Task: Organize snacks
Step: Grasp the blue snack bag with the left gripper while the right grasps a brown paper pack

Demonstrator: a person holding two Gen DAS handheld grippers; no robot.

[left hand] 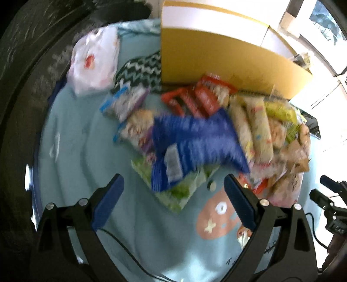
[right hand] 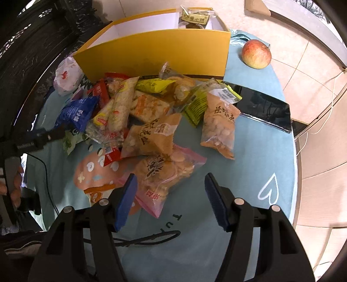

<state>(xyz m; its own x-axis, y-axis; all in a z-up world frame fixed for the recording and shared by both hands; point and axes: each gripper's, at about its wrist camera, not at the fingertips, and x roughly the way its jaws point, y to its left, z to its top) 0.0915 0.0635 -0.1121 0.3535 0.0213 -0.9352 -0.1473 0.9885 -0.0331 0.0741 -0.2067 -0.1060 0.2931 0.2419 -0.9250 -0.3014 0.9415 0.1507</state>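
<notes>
Bright daylight from upper right, left view motion-blurred (right sharp), fisheye-warped edges

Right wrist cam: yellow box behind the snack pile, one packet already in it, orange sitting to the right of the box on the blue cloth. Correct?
One thing is off: the fruit is an apple, red and yellow, not an orange. The right wrist view shows it. The rest holds: the yellow box stands behind the snack pile, one packet is in it, and the apple sits to its right on the blue cloth.
</notes>
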